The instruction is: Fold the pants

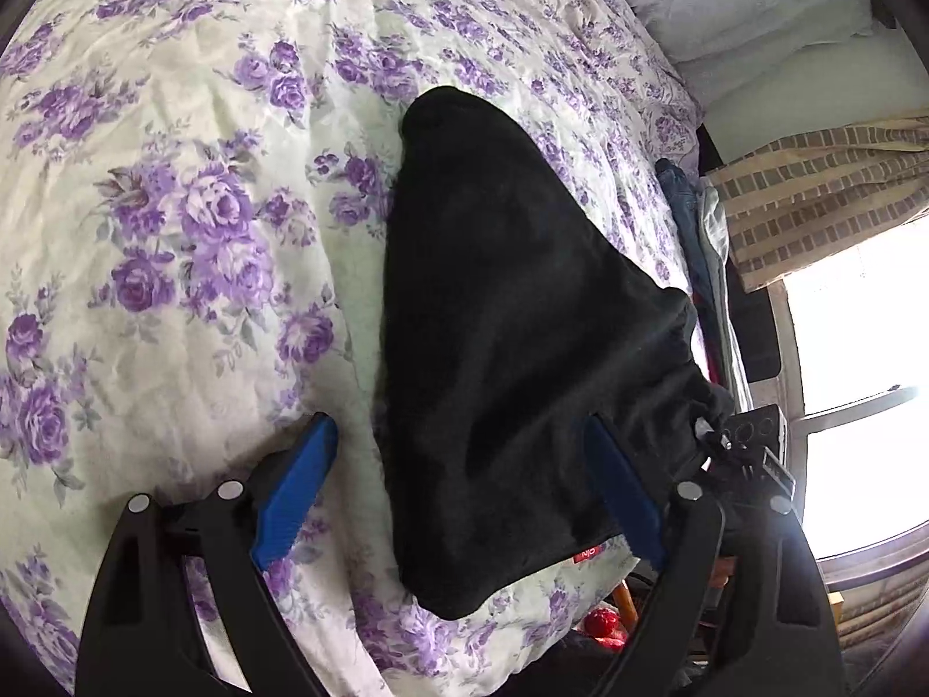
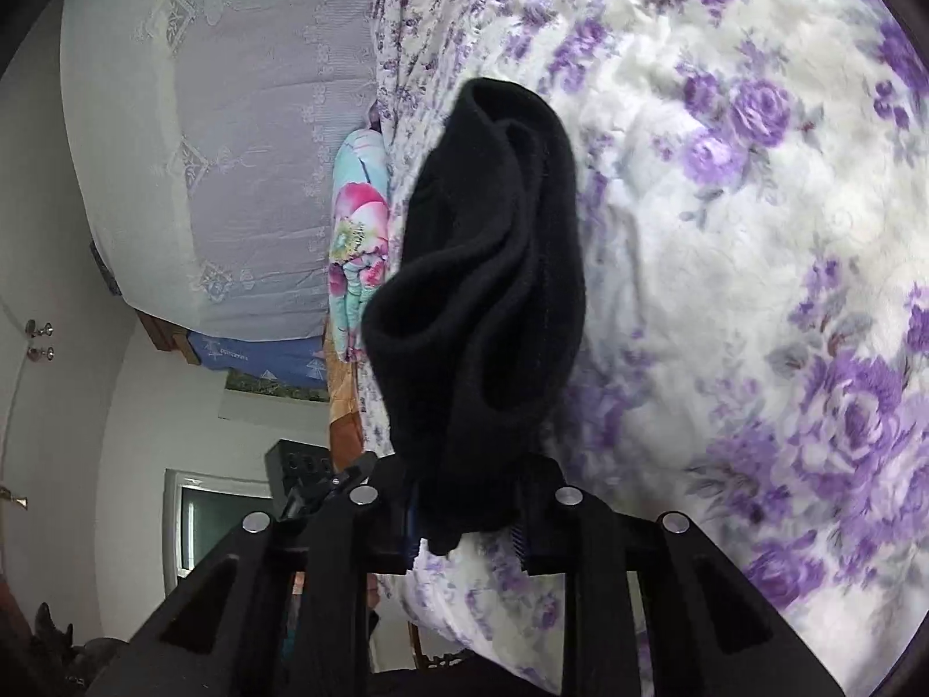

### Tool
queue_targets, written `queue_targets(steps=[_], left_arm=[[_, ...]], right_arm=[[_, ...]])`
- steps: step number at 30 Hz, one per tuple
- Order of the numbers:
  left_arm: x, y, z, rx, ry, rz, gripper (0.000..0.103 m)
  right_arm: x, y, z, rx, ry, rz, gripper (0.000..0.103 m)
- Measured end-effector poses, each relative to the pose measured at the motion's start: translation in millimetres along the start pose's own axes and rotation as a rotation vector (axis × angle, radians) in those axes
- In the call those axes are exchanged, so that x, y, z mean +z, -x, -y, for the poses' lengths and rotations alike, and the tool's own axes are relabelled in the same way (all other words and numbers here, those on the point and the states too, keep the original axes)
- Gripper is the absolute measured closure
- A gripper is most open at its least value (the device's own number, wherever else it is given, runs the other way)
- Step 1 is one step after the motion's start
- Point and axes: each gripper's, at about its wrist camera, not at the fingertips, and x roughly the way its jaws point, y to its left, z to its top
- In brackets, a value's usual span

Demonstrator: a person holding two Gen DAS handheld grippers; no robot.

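The black fleece pants [image 1: 505, 319] lie on the bed with the purple-flowered cover [image 1: 174, 203], one corner lifted at the right. My left gripper [image 1: 464, 453] is open, its blue fingers [image 1: 296, 493] spread either side of the pants' near edge, not gripping. My right gripper [image 2: 467, 517] is shut on the pants [image 2: 488, 290], holding a bunched end up above the bed cover [image 2: 755, 232]. The right gripper's body [image 1: 749, 453] shows at the raised corner in the left wrist view.
Folded clothes [image 1: 702, 244] lie along the bed's far edge by a checked curtain [image 1: 813, 191] and a bright window [image 1: 865, 337]. A floral pillow [image 2: 360, 244] and a white lace cover [image 2: 220, 145] lie beyond the bed. A red object [image 1: 604, 624] sits below the bed's edge.
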Motion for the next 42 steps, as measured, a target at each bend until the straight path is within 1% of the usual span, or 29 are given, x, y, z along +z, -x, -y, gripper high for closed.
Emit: queue_targets(steps=[2,3,5,11,14,17,20,22,24,27,31,33,36,37,39,42], left_arm=[[1.2,1.6,-2.9,-0.047,0.012,-0.004,0.018],[2.1,2.2,-7.1,-0.082,0.032,-0.003,0.017],[3.7,1.9,-17.4,-0.119,0.079,-0.001,0.016],[-4.4,15.5,-40.0,-0.263,0.201,0.041,0.016],[-12.1,18.7,-47.1,-0.301,0.243,0.041,0.016],[-17.8,17.4,-44.3,-0.312,0.231,0.035,0.015],[-17.5,8.9,-41.7,-0.324,0.231,0.026,0.012],[-14.6,5.0,-41.2,-0.363,0.247,0.024,0.009],[-14.0,0.0,-40.8,-0.43,0.276,0.011,0.009],[-16.2,-16.1,-43.3,-0.553,0.36,-0.03,0.009],[-23.1,-44.9,-50.7,-0.68,0.487,-0.063,0.009],[-25.9,-56.9,-51.9,-0.722,0.523,-0.061,0.009],[-26.2,-56.7,-46.6,-0.719,0.51,-0.062,0.009],[-28.3,-53.3,-48.2,-0.706,0.521,-0.074,0.009],[-35.0,-40.9,-54.1,-0.708,0.525,-0.067,0.009],[-33.5,-43.9,-51.8,-0.667,0.506,-0.081,0.009]], right_arm=[[1.7,1.1,-22.9,0.005,0.035,-0.004,0.081],[2.9,-0.8,-31.7,0.007,0.042,-0.008,0.081],[7.9,-8.6,-44.3,0.004,0.036,-0.019,0.081],[15.4,-11.8,-58.3,0.03,-0.09,0.001,0.081],[22.8,-22.2,-76.2,0.052,-0.112,-0.001,0.081],[31.7,-37.2,-97.4,0.073,-0.101,-0.014,0.081],[36.7,-44.8,-107.9,0.087,-0.088,-0.02,0.081],[38.9,-44.1,-108.5,0.1,-0.101,-0.013,0.081],[41.3,-41.1,-105.8,0.106,-0.11,0.003,0.081],[43.4,-37.1,-103.6,0.115,-0.123,0.024,0.081],[39.6,-29.8,-94.7,0.109,-0.134,0.04,0.081],[38.8,-25.7,-89.0,0.108,-0.154,0.055,0.081],[38.2,-15.9,-83.4,0.091,-0.174,0.081,0.081],[37.6,-12.8,-82.5,0.086,-0.18,0.088,0.081],[37.0,-8.1,-80.8,0.097,-0.193,0.099,0.081],[40.5,-8.0,-83.4,0.136,-0.225,0.116,0.081]])
